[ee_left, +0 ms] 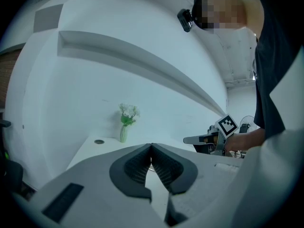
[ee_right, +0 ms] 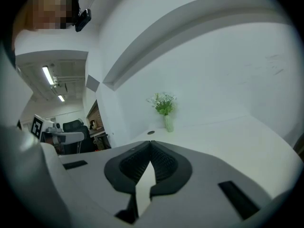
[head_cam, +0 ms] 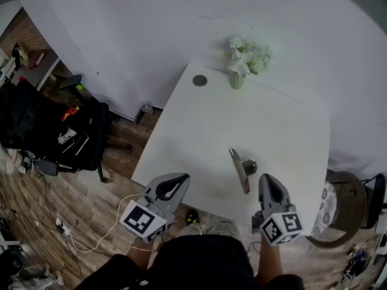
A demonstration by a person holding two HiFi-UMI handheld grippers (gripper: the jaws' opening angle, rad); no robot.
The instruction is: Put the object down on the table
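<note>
Metal and grey, the lever handle (head_cam: 240, 168), a long bar with a round boss at one side, lies flat on the white table (head_cam: 199, 132) near its front edge. It is between the two grippers and a little ahead of them, and neither touches it. The right gripper (head_cam: 268, 179) hovers just beside the handle's near end. Its own view shows the ribbed pads pressed together with nothing between them, so it is clenched and empty. The left gripper (head_cam: 180, 177) sits well apart from the handle over the table's front left corner, and its jaws are likewise closed on nothing. Since the handle rests on the tabletop and both tools are clear of it, the putting down looks complete, and the step in hand is probably the retreat from the object. The next move should need only that both grippers stay away from the handle, the right one above all, because a brush against the bar could slide it toward the nearby edge. By count there is one handle, one table and two grippers. Far back on the table stand one small vase of white flowers (head_cam: 243, 62) and one round cable-hole cap (head_cam: 199, 80).
</note>
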